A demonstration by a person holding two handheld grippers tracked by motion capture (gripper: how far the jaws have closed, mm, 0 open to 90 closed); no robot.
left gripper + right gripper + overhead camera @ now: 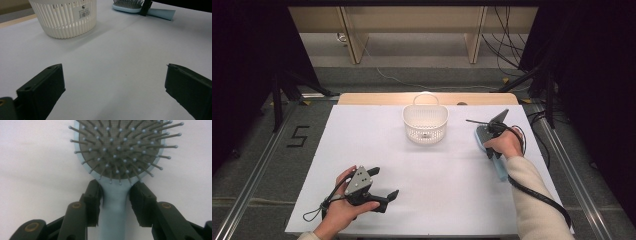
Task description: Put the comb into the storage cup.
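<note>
The right gripper point(115, 202) reaches up from the bottom edge with its two black jaws set on either side of the neck of a light blue hairbrush point(117, 165). Each jaw presses against the narrow part of the handle just below the head, the left jaw on the handle's left side and the right jaw on its right. The brush lies bristles up on the white surface point(35, 175), its handle running down between the jaws and out of the bottom. The head carries a dark grey pad point(120, 142) studded with thin pins tipped in pale blue balls.
</note>
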